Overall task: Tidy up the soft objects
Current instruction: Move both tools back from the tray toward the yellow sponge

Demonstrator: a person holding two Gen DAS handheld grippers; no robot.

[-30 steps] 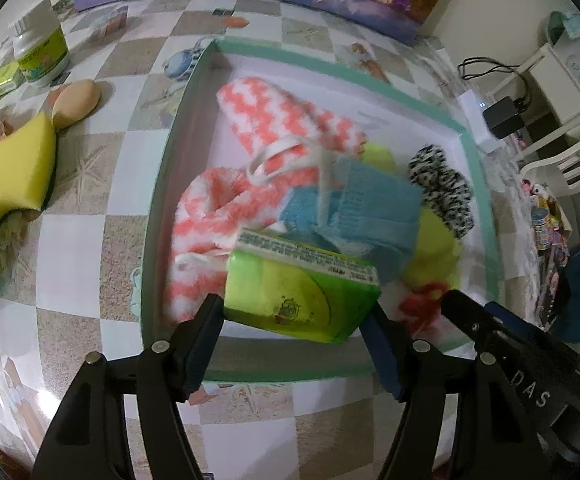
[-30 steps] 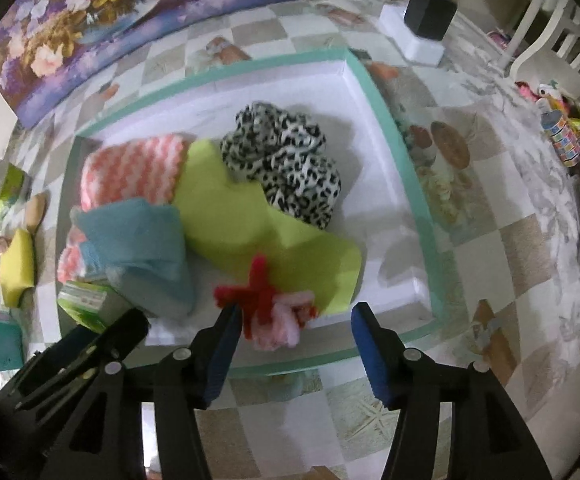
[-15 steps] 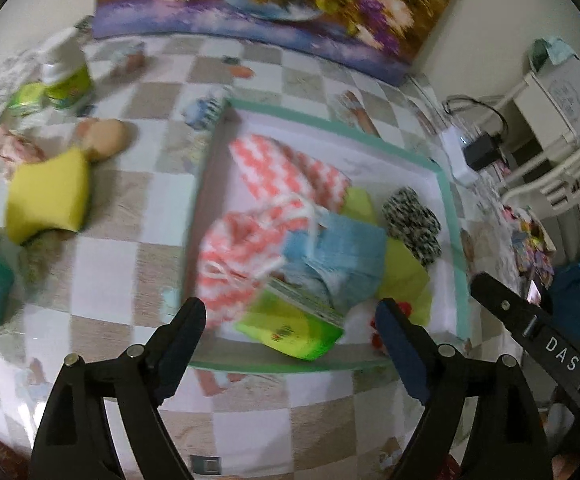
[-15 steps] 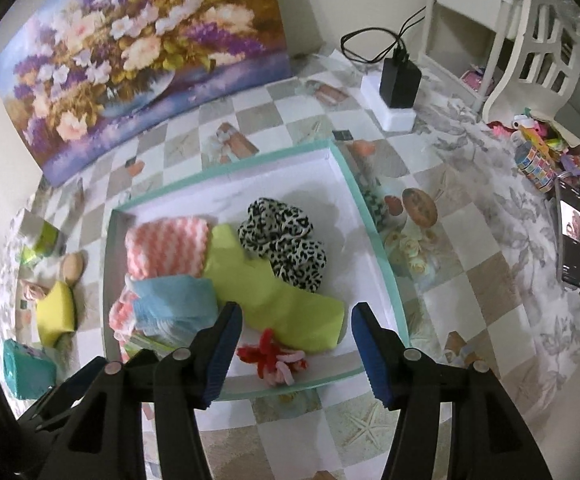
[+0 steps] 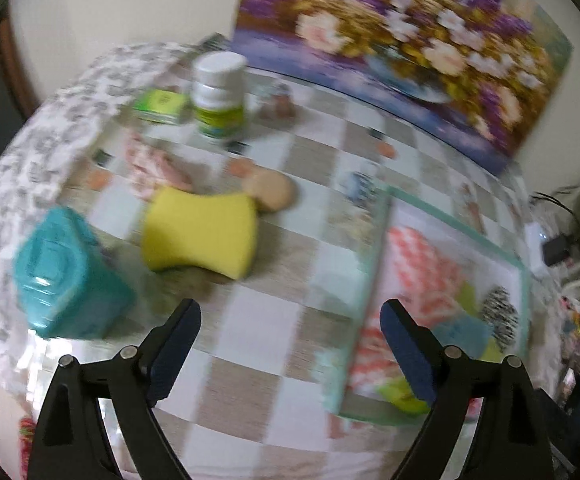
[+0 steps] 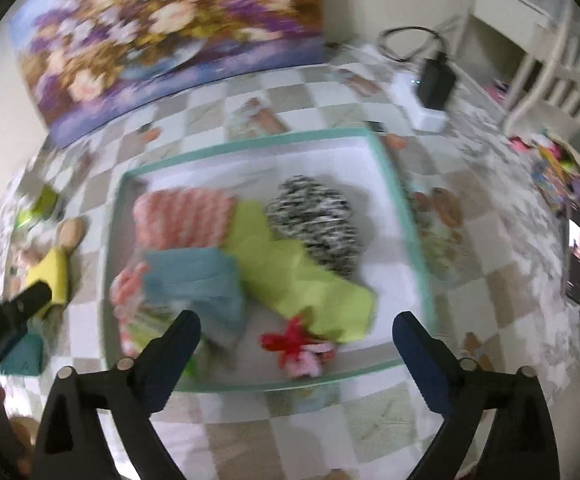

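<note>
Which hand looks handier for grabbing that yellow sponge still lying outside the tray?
Probably the left gripper: its open, empty jaws face the yellow sponge. The right gripper hangs over the tray.

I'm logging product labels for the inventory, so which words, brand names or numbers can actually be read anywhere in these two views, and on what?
None can be read; both views are motion-blurred.
White-capped bottle: green label, print blurred.
Small green box: marks too smeared to read.
Teal pack: no legible text.
Green packet in the tray: mostly hidden, unreadable.
Dark screen at the right edge: too small to tell.
</note>
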